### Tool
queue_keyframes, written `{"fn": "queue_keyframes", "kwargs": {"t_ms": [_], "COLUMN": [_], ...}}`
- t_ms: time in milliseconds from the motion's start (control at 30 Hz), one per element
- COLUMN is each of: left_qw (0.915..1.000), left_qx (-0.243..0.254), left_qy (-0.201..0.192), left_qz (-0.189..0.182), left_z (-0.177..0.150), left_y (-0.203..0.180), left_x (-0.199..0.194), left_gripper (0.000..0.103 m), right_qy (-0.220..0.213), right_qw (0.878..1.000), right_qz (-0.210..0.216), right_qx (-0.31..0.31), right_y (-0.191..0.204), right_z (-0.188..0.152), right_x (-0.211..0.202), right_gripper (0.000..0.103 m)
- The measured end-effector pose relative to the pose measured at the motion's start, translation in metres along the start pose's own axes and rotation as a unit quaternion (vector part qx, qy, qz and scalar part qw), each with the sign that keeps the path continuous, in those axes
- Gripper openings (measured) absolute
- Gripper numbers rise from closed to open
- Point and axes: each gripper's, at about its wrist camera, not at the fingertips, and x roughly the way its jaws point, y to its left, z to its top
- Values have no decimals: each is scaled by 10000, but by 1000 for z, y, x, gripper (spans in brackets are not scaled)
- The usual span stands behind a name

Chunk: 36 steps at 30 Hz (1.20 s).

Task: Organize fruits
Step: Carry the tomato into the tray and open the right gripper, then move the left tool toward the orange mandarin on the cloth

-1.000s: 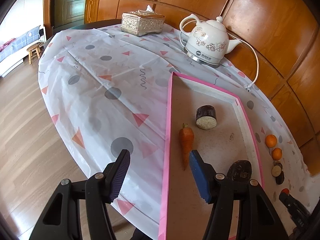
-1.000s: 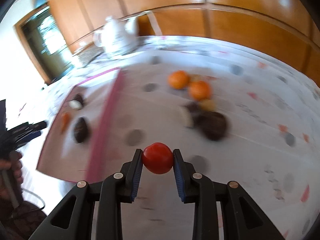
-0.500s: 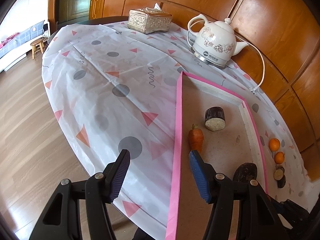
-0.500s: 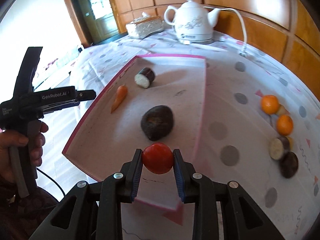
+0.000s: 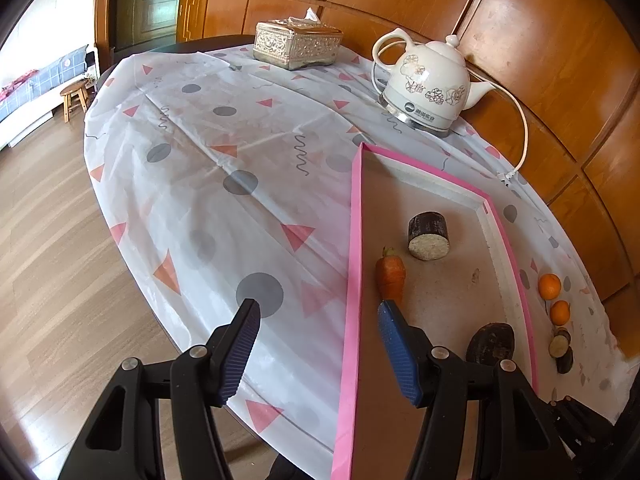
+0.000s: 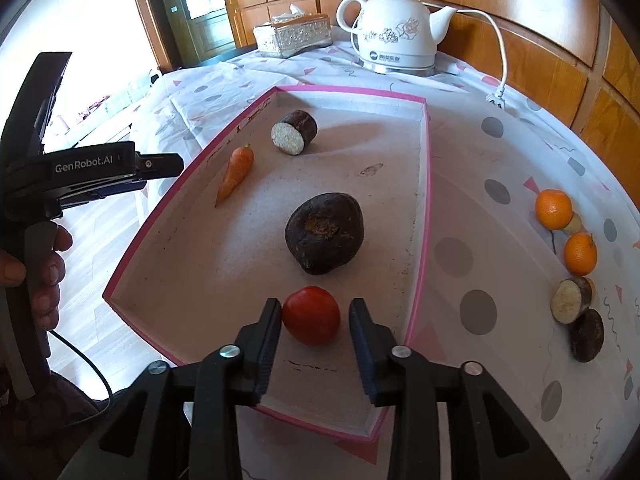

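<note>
Four items lie inside a shallow pink-rimmed tray [image 6: 426, 184] on a tabletop covered with a patterned white cloth [image 5: 224, 200]: a carrot [image 6: 236, 174] near the tray's left edge, a dark cut cylinder with a pale face [image 6: 294, 133] toward its far edge, a dark round root [image 6: 325, 233] in the middle, and a red tomato [image 6: 312, 315] close to the near edge. The right gripper [image 6: 314, 322] points down over that near edge, and its jaws are opening; the tomato sits between them, touching the left pad, with a gap on the right side. The left gripper [image 5: 320, 344] hangs over the tray's left rim, released and half spread, nothing between its pads. A hand [image 6: 40, 272] holds it. On the cloth past the tray's right rim sit two oranges [image 6: 554, 209] and two dark cut pieces [image 6: 572, 300] in a row. A white kettle [image 6: 394, 28] and a tissue box [image 6: 294, 34] stand at the table's far edge.
</note>
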Motion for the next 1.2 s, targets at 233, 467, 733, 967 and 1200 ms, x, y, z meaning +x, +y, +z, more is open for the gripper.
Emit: {"fn": "queue_keyframes", "kwargs": {"t_ms": [233, 467, 733, 967, 1200], "left_qw": [10000, 9998, 9996, 9992, 9985], "left_qx": [82, 173, 243, 365, 515], "left_qy": [-53, -58, -120, -152, -144], "left_qz": [-13, -38, -44, -65, -83], "left_z": [-1, -3, -3, -3, -4], "left_y": [-5, -9, -13, -19, -27], "left_x": [-5, -9, -14, -17, -16], "left_gripper": [62, 62, 62, 62, 62], "right_qy": [-288, -475, -766, -842, -810], "right_qw": [9991, 9975, 9936, 9840, 9678], "right_qz": [-33, 44, -104, -458, -846], "right_qx": [320, 514, 826, 1505, 2227], "right_y": [-6, -9, -21, -57, -98], "right_z": [-6, -13, -18, -36, -61], "right_x": [-16, -28, -48, -58, -65], "right_gripper": [43, 50, 57, 57, 58]}}
